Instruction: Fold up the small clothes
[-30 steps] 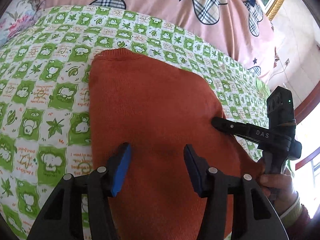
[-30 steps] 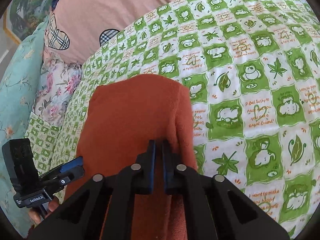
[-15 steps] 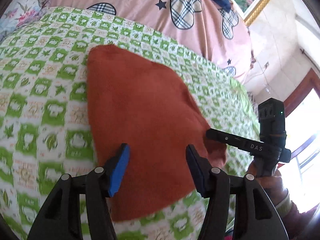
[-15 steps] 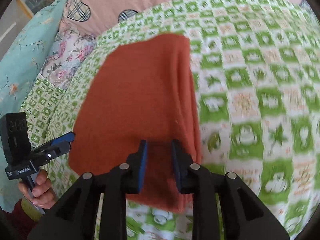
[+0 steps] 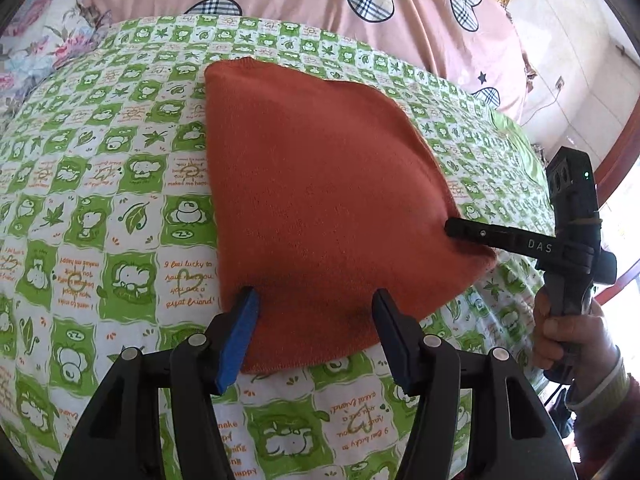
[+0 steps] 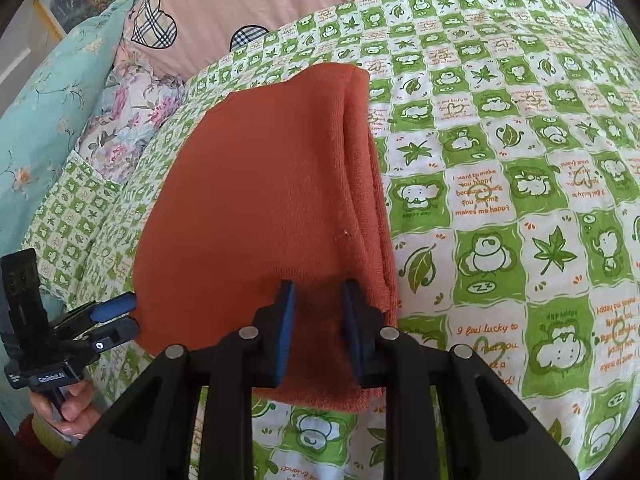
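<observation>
A rust-orange knitted garment (image 5: 320, 200) lies folded flat on the green-and-white checked sheet (image 5: 120, 216). Its layered folded edge (image 6: 368, 200) shows along its right side in the right wrist view. My left gripper (image 5: 315, 294) hangs open over the garment's near left corner, with nothing pinched between its blue pads. Beside that corner it shows again (image 6: 130, 314) in the right wrist view. My right gripper (image 6: 318, 286) stands a little open over the near right corner, its pads apart above the cloth. From the side, its tip (image 5: 452, 229) meets the garment's right edge.
A pink quilt (image 5: 300, 12) with plaid hearts is heaped behind the sheet. Floral (image 6: 124, 112) and teal (image 6: 52, 100) pillows lie at the left. A person's hand (image 5: 568, 328) grips the right tool and another hand (image 6: 68, 404) the left. A wall and bright window are at the right.
Both grippers have drawn back toward the garment's near edge. The right jaws, shut a second ago, now stand apart. The garment lies flat in its fold.
</observation>
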{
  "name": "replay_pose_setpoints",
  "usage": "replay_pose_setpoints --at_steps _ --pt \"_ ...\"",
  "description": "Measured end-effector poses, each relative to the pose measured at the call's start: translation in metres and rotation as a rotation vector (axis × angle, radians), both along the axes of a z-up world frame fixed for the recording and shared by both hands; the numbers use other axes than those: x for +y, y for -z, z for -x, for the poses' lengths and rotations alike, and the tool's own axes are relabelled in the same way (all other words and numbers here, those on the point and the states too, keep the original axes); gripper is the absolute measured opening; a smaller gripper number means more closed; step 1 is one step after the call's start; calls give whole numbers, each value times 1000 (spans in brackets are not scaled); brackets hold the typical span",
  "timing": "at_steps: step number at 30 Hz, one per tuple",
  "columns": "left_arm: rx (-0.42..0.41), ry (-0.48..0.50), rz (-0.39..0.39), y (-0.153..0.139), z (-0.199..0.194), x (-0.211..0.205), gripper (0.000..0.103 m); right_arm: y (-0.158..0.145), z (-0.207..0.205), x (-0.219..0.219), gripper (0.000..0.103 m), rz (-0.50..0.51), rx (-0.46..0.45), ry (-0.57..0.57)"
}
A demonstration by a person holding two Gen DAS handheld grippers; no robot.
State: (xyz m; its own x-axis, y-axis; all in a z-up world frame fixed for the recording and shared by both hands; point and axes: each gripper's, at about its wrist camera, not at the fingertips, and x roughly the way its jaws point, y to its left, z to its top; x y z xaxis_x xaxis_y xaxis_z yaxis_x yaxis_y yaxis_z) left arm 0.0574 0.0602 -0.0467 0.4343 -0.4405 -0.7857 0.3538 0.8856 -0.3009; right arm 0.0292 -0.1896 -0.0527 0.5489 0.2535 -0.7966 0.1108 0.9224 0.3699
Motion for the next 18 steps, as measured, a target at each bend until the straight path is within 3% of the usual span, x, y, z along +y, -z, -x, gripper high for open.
replay_pose_setpoints --at_steps 6,11,13,16,18 --pt "5 -6 -15 3 1 -3 62 -1 1 -4 23 -11 -5 20" --pt "9 -15 -12 -1 2 -1 63 -28 15 11 32 -2 -46 -25" --pt "18 -19 -8 1 1 1 63 -24 19 15 34 16 -18 -43" --pt "16 -22 -9 1 3 1 63 1 20 9 34 129 67 -7" --pt "14 -30 -36 3 3 0 63 8 21 -5 38 103 74 37"
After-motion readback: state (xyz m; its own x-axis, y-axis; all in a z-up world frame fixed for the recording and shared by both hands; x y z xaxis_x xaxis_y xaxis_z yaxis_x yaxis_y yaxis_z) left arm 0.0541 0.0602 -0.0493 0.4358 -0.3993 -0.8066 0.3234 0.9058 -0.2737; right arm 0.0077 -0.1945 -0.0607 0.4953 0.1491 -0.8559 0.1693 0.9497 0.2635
